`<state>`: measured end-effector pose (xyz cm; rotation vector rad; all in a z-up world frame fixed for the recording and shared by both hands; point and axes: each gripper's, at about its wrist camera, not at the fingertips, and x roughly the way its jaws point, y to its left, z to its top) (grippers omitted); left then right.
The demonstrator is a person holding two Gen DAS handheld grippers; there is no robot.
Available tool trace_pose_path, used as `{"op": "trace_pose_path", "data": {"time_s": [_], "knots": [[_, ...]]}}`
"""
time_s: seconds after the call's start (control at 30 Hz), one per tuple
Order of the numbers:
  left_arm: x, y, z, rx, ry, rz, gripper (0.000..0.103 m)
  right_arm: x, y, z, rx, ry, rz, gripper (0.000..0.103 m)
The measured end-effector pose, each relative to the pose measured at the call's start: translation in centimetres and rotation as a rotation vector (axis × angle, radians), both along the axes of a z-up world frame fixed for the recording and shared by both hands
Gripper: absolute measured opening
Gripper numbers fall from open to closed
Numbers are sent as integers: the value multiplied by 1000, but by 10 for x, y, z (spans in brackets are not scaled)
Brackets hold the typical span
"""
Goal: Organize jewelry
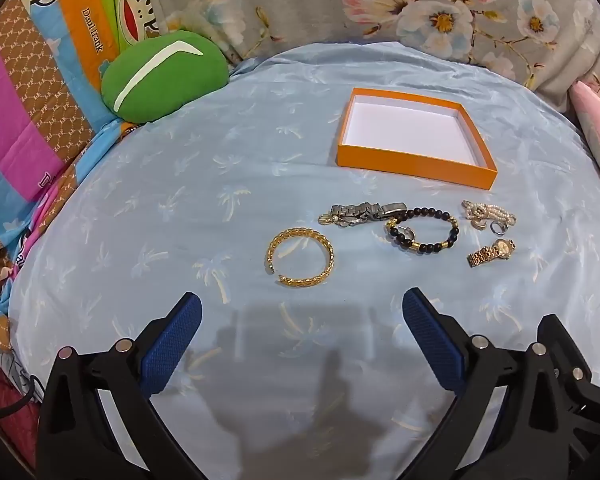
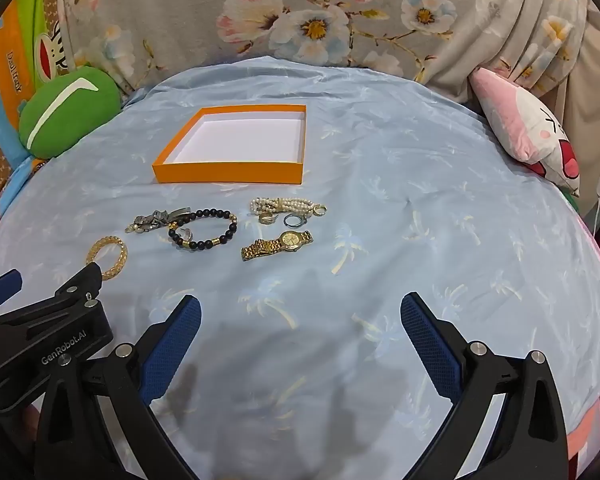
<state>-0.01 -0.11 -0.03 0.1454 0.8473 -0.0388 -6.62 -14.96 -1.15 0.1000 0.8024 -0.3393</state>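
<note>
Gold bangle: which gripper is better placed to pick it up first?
Probably the left. The gold bangle lies just ahead of the open left gripper, roughly centred between its fingers. From the right gripper it sits far off to the left, behind the left gripper's body.

Two handheld grippers tilt downward side by side. The left gripper has its blue-padded fingers spread wide, with nothing between them. The right gripper is equally wide and empty. From the right wrist view, the left gripper's black body sits at 9 o'clock.
</note>
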Motion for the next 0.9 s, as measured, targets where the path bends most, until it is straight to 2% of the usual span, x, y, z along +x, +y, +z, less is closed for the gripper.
{"op": "trace_pose_path", "data": {"time_s": [0.9], "knots": [[-1,4,7,-8,-5,-2,97,-1,0,1,6,-9,-1,98]]}}
